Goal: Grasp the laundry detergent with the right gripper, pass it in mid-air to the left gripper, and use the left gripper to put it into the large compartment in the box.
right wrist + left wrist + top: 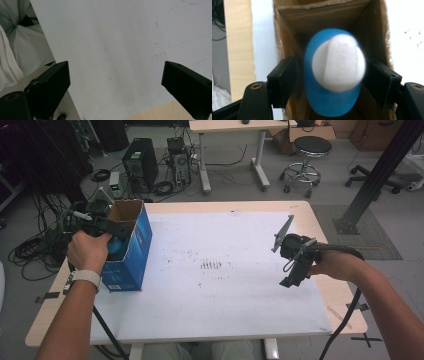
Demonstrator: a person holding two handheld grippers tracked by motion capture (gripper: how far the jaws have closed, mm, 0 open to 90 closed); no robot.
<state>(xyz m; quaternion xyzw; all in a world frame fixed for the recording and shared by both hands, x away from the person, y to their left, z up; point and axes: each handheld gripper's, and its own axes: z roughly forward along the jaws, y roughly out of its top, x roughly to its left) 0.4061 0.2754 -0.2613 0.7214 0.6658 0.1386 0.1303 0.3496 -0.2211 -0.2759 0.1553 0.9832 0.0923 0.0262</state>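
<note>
Grey floor [240, 190], chrome stool [309, 157], second desk [230, 130] — computer towers [142, 162], tangled cables [35, 245] at left.

Lab or workshop, computer towers [141, 164], floor cables [35, 250], stool [311, 147], desk [230, 126]

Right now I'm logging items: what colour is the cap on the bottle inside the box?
White, on a blue bottle; clearest in the left gripper view: cap.

box [131, 251]: blue, brown inside | bottle [332, 75]: blue, white cap | sheet [220, 270]: white, dark specks
</note>
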